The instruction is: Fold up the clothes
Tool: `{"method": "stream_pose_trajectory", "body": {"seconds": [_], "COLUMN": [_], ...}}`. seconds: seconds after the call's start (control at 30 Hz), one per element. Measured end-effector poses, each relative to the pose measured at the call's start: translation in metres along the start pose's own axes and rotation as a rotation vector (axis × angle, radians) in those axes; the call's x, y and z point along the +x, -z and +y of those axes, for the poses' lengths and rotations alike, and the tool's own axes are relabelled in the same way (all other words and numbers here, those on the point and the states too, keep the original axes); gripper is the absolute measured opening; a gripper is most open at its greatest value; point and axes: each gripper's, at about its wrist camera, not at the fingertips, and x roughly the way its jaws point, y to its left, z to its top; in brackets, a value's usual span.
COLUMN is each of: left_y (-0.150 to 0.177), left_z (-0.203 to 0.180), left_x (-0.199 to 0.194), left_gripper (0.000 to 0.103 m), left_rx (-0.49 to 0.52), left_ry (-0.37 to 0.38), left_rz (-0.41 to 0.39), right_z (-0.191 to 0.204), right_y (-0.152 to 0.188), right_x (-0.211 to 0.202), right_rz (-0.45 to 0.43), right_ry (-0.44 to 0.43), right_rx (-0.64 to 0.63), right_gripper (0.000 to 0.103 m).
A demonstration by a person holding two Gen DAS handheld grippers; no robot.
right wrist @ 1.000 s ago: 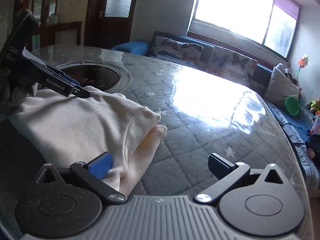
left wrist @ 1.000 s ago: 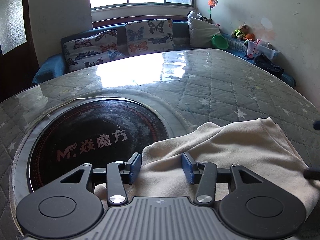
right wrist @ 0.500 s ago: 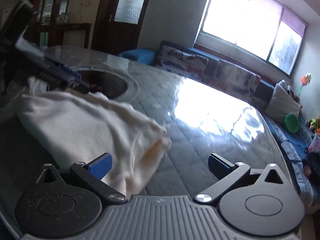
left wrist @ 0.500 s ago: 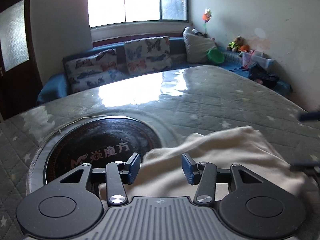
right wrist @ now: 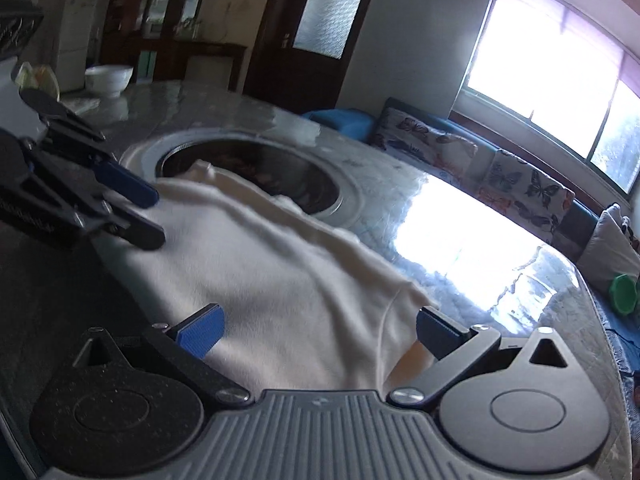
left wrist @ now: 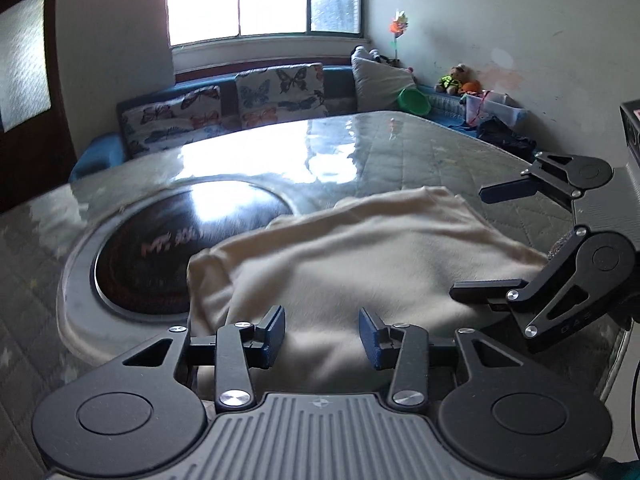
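On the table, cream garment, left gripper agape, right gripper agape.

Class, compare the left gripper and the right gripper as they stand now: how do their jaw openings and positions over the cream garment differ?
The left gripper has its jaws moderately apart; the right gripper has its jaws spread far wider. The left gripper sits at the end of the cream garment near the round dark cooktop; the right gripper sits at the opposite end. Both are open, gripping nothing, fingers over the cloth.
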Motion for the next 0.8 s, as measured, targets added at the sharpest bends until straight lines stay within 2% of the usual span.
{"method": "stream_pose_trajectory", "body": {"seconds": [0.37, 0.43, 0.57, 0.7, 0.8], "left_y": [0.014, 0.018, 0.011, -0.002, -0.006], "left_z": [0.015, 0.021, 0.028, 0.04, 0.05], "left_x": [-0.01, -0.008, -0.016, -0.014, -0.003], "left_gripper": [0.044, 0.045, 0.044, 0.042, 0.036], "left_rx": [-0.082, -0.108, -0.139, -0.177, -0.203], "left_ry": [-0.009, -0.004, 0.01, -0.006, -0.032], "left_rz": [-0.012, -0.003, -0.014, -0.027, -0.014], "right_z": [0.001, 0.006, 0.007, 0.009, 0.01], "right_y": [-0.009, -0.007, -0.004, -0.003, -0.003], "right_x": [-0.008, -0.002, 0.001, 0.002, 0.002], "right_rz": [-0.023, -0.005, 0.006, 0.002, 0.002], "right_ry": [-0.014, -0.018, -0.02, -0.013, -0.013], "right_rx": [-0.005, -0.025, -0.021, -0.035, -0.03], "right_gripper": [0.103, 0.103, 0.103, 0.103, 0.103]}}
